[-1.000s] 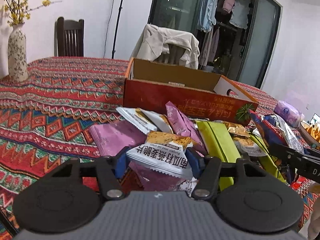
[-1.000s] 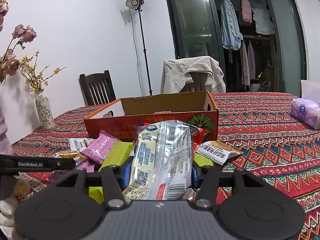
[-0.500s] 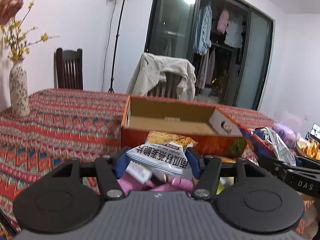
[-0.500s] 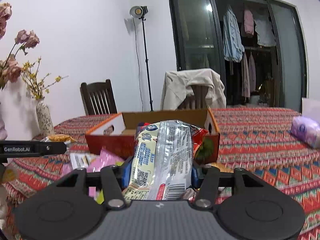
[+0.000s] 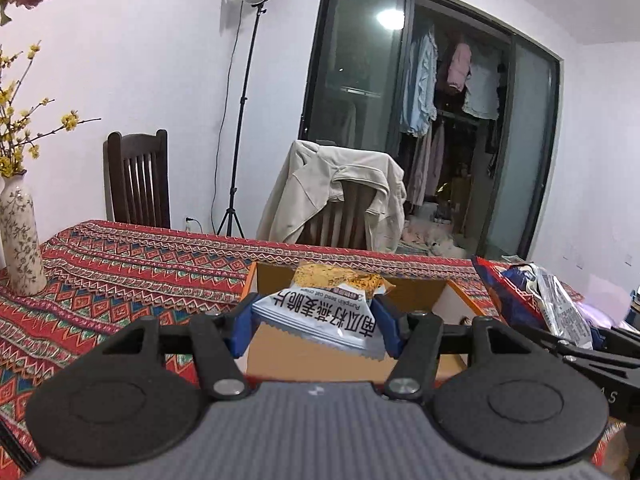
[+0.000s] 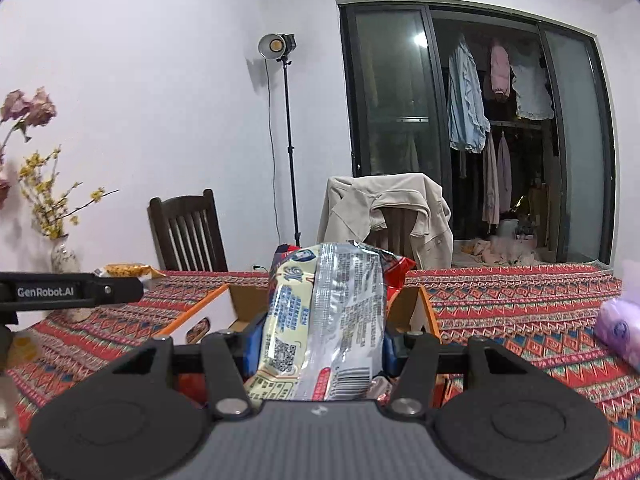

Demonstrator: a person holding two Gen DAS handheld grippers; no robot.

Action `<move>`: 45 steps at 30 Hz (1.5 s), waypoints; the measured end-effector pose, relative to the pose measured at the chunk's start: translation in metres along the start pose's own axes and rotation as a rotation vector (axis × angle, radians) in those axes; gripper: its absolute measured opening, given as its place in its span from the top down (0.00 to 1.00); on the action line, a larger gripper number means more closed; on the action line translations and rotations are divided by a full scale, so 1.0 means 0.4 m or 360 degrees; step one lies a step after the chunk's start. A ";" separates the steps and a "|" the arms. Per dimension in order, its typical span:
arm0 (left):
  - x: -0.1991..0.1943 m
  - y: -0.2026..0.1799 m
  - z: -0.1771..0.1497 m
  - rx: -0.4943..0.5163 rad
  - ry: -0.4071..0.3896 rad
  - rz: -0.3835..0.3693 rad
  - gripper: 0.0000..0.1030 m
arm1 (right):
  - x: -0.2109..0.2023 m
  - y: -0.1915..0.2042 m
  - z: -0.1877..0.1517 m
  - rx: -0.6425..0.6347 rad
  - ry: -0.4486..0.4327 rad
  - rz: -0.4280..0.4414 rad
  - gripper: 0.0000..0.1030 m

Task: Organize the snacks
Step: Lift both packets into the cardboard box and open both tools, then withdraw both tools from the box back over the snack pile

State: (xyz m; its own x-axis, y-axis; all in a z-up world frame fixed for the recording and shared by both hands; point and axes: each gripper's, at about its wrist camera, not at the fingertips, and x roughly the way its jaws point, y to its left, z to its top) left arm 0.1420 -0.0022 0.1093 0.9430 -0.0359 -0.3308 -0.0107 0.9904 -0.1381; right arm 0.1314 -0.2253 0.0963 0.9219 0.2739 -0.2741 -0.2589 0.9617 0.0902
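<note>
The near wall and floor of the cardboard box (image 5: 352, 356) are largely hidden behind both gripper bodies, and only its orange-edged rim and tan inner faces show; whether anything lies inside cannot be told. The bottom end of the silver snack bag (image 6: 324, 320) runs out of sight under the right tool's housing, and a red packet (image 6: 394, 274) behind it shows only at its upper edges. Print on the white oat crisp packet (image 5: 320, 312) reads upside down to the left camera, its orange-printed end pointing away toward the box's far wall and its serrated edge toward the lens; its long axis runs roughly across the jaws, tilted down to the right. The silver bag stands with its long axis along the fingers, top end up and away. The left gripper (image 5: 314, 322) is held level above the box's near edge, blue pads pressed onto either side of the oat crisp packet, which hangs over the box opening. The right gripper (image 6: 320, 350) sits just beside it, also level and facing the box, jaws clamped on the silver bag over the box's right half. The box rests on the patterned tablecloth (image 5: 120, 272), with a floral vase (image 5: 18, 236) well apart at the left.
</note>
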 end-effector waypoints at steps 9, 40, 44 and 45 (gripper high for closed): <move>0.177 0.004 0.062 -0.0048 0.0071 0.0089 0.40 | 0.189 -0.040 0.050 0.0075 0.0079 -0.0051 0.48; 0.349 0.060 -0.005 -0.0169 0.0167 0.0211 0.00 | 0.369 -0.082 -0.045 0.0173 0.0260 -0.0065 0.00; 0.349 0.062 -0.002 -0.0173 0.0177 0.0226 0.00 | 0.356 -0.079 -0.046 0.0169 0.0248 -0.0070 0.00; 0.347 0.062 -0.001 -0.0177 0.0176 0.0224 0.00 | 0.354 -0.079 -0.042 0.0171 0.0243 -0.0069 0.00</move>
State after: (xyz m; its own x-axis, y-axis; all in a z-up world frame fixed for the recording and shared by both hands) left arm 0.2725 0.0175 0.0598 0.8874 0.0811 -0.4539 -0.1820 0.9661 -0.1832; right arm 0.2654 -0.2169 0.0384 0.8748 0.2388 -0.4215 -0.1800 0.9680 0.1748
